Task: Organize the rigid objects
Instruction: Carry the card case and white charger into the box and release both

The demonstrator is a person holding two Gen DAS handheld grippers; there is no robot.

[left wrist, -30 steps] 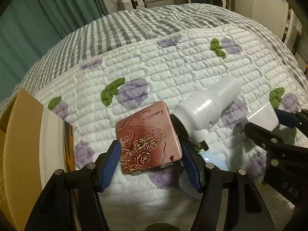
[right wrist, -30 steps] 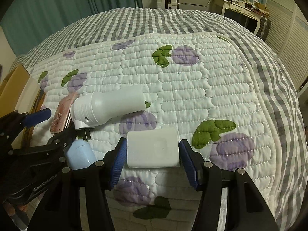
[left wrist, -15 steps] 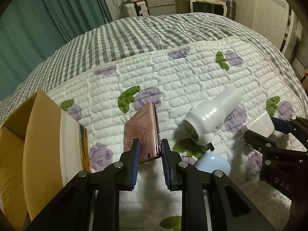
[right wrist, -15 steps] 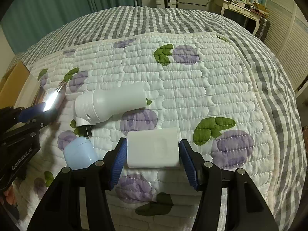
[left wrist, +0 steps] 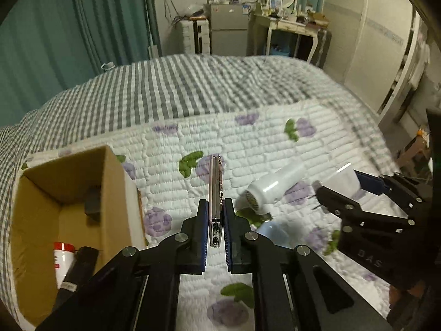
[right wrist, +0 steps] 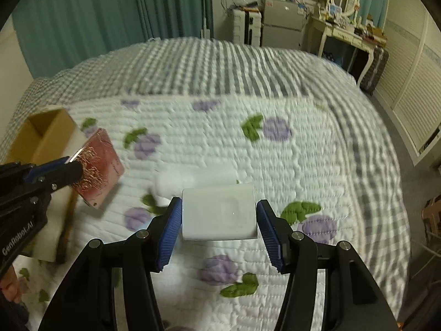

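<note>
Lifted since before, both grippers carry loads; "GenRobot.AI" marks left gripper (right wrist: 33,176).

The pink case (right wrist: 99,165) looks like shiny metal, rose pattern embossed and catching light, thin edge polished too. The white box (right wrist: 219,215) is smooth glossy plastic, same deal with the hair dryer (left wrist: 271,189). Both grippers, left (left wrist: 215,218) and right (right wrist: 219,220), are matt black plastic with ribbed blue rubbery pads (right wrist: 172,229). The quilt (left wrist: 248,143) is soft puffy stitched cloth, the cardboard box (left wrist: 71,193) plain matt brown.
</note>
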